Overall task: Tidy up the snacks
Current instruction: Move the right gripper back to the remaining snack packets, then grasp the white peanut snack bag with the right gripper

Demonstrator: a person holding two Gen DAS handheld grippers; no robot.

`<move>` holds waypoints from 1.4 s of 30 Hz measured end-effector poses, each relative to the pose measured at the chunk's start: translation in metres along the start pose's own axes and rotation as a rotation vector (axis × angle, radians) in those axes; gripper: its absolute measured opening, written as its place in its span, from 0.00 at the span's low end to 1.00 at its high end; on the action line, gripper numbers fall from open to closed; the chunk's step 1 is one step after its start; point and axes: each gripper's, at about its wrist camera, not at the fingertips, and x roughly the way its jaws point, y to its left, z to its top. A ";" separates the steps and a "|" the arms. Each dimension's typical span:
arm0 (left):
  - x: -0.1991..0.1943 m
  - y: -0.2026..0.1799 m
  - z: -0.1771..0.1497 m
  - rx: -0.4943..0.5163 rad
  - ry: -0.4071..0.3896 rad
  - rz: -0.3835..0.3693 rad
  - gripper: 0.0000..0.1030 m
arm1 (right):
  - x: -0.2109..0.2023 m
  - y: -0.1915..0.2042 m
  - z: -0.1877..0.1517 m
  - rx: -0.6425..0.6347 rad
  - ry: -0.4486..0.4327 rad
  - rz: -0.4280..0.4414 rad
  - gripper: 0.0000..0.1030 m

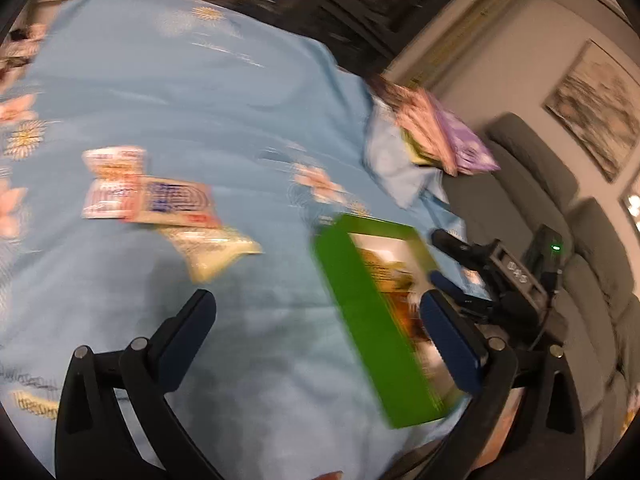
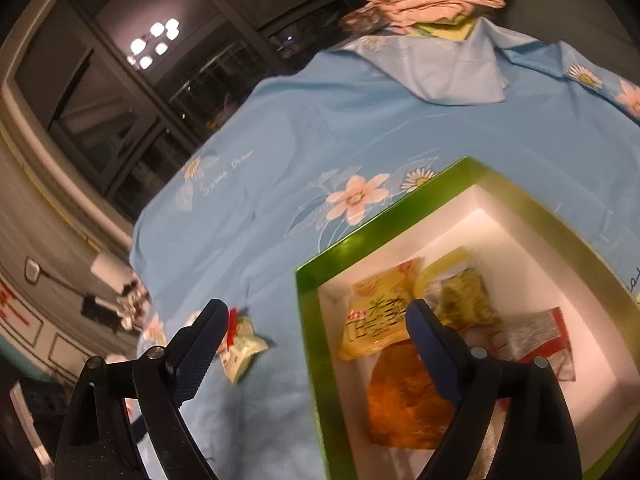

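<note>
One green box (image 2: 308,320) holds four snack packets (image 2: 380,316); three packets (image 1: 160,200) lie outside.

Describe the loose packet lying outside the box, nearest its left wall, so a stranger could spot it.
Find the green box on the blue flowered cloth. Just left of its wall lies a small green-and-white snack packet, alone on the cloth, with a red strip at its top edge.

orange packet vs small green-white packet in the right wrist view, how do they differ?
Place: the orange packet lies inside the green box; the green-white packet lies outside it on the blue cloth.
Size: the orange packet looks larger than the green-white packet.
Colour: the orange packet is one colour; the green-white packet also carries red.
Both are free of either tool.
</note>
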 end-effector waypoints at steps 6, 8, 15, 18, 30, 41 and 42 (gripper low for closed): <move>-0.033 0.054 0.002 -0.025 -0.083 0.190 0.99 | 0.009 0.039 -0.015 -0.136 0.007 -0.072 0.88; -0.038 0.078 0.001 -0.037 -0.121 0.246 0.99 | 0.011 0.052 -0.022 -0.188 0.000 -0.092 0.88; -0.040 0.144 -0.005 -0.156 -0.178 0.548 0.98 | 0.022 0.093 -0.047 -0.306 -0.005 -0.121 0.88; -0.046 0.161 0.002 -0.223 -0.167 0.545 0.98 | 0.030 0.110 -0.055 -0.308 0.018 -0.068 0.88; -0.050 0.173 0.006 -0.260 -0.119 0.549 0.98 | 0.188 0.214 -0.063 -0.466 0.395 -0.089 0.88; -0.048 0.181 0.010 -0.285 -0.074 0.549 0.98 | 0.293 0.254 -0.094 -0.676 0.532 -0.223 0.64; -0.047 0.181 0.010 -0.284 -0.071 0.548 0.98 | 0.290 0.251 -0.096 -0.673 0.522 -0.214 0.58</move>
